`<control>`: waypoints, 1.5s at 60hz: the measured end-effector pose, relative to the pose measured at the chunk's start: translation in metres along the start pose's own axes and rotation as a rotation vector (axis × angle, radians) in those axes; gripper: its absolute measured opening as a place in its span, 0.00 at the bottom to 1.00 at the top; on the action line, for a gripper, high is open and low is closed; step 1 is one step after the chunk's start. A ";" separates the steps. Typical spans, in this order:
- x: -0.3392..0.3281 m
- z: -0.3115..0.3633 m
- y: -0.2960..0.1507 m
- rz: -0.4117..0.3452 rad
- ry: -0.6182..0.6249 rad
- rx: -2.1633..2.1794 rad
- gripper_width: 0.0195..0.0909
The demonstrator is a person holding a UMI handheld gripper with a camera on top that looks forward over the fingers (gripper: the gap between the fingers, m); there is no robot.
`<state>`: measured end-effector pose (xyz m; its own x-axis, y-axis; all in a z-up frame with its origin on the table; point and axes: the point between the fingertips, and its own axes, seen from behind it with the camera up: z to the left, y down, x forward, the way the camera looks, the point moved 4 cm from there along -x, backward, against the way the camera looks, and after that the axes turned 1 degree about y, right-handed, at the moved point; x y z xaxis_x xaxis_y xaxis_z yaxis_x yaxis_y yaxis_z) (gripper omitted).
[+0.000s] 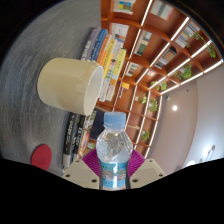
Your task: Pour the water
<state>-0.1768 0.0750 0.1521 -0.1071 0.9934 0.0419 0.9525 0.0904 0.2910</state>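
Your gripper (113, 168) clamped on water bottle (114, 152), pink pads pressing both sides. Bottle's blue cap just below cream cup (69, 84). Bookshelves (150, 60) beyond.

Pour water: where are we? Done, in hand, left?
Done: the water bottle sits between the gripper fingers, apparently gripped and tilted. In hand: bottle's capped top points toward the cream cup. Left: no water stream is visible, and the cap looks on, so pouring remains.
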 end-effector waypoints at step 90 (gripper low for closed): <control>-0.028 0.082 0.029 -0.072 -0.431 1.790 0.17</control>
<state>-0.1224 0.0557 0.0811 -0.3590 0.9058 -0.2251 0.1077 -0.1994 -0.9740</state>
